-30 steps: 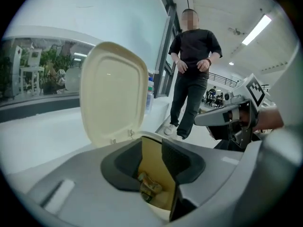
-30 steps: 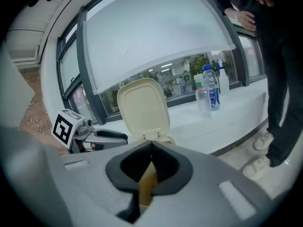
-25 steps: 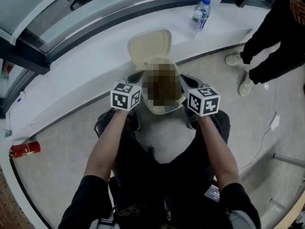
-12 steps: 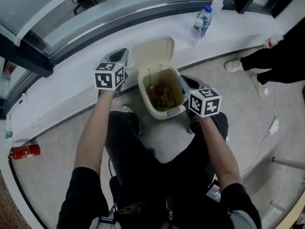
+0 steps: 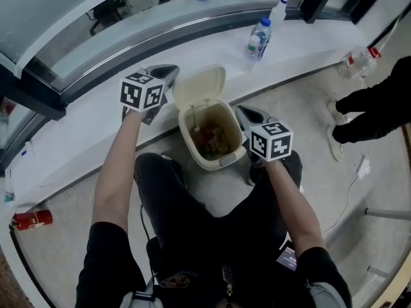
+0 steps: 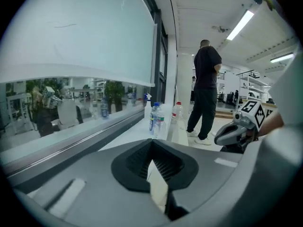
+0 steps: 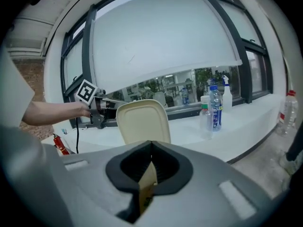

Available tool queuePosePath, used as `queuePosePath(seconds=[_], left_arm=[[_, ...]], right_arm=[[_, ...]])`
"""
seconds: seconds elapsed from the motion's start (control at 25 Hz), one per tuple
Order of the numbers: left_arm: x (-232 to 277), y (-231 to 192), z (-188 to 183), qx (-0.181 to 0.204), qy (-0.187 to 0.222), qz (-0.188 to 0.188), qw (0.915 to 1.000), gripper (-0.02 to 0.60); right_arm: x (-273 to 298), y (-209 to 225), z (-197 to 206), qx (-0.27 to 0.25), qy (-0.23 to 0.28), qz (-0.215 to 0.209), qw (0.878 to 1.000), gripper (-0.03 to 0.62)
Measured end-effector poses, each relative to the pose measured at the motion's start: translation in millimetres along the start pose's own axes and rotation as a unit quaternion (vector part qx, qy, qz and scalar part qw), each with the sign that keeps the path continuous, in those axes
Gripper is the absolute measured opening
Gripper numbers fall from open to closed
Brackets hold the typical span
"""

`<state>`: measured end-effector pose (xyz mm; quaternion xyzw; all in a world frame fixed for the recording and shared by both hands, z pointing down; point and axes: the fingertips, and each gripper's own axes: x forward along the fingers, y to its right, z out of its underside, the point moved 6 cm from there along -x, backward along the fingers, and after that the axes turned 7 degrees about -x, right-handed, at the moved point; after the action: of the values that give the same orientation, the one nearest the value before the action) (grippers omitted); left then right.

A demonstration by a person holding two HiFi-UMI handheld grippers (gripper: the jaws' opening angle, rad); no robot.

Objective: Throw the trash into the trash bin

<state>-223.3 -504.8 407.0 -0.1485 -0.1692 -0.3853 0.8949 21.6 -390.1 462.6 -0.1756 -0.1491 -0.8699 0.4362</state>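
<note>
Head view — right claw (image 5: 243, 112) beside bin (image 5: 185, 145)

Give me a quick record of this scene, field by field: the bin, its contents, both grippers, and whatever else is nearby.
bin: beige trash bin on the floor by the white ledge, lid up
contents: mixed trash
left gripper: jaws together, empty, above the ledge
right gripper: jaws together, empty, right of the bin
nearby: water bottle on ledge; fire extinguisher on floor
</note>
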Motion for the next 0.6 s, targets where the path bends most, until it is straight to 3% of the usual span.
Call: queuePosePath(seconds=[0.24,0.6], left_arm=[[-2.9,53.9,18.4,0.033,-0.044,0.084,0.9949,0.006],[-6.9,121.5,72.0,0.039,-0.093,0.099,0.9899,0.006]], right_arm=[[-8.9,-1.3,-8.5,-0.002,0.017,0.001,1.000,0.003],[-22.8,-10.6,-10.4,-0.009,0.036,0.002,0.999,0.003]])
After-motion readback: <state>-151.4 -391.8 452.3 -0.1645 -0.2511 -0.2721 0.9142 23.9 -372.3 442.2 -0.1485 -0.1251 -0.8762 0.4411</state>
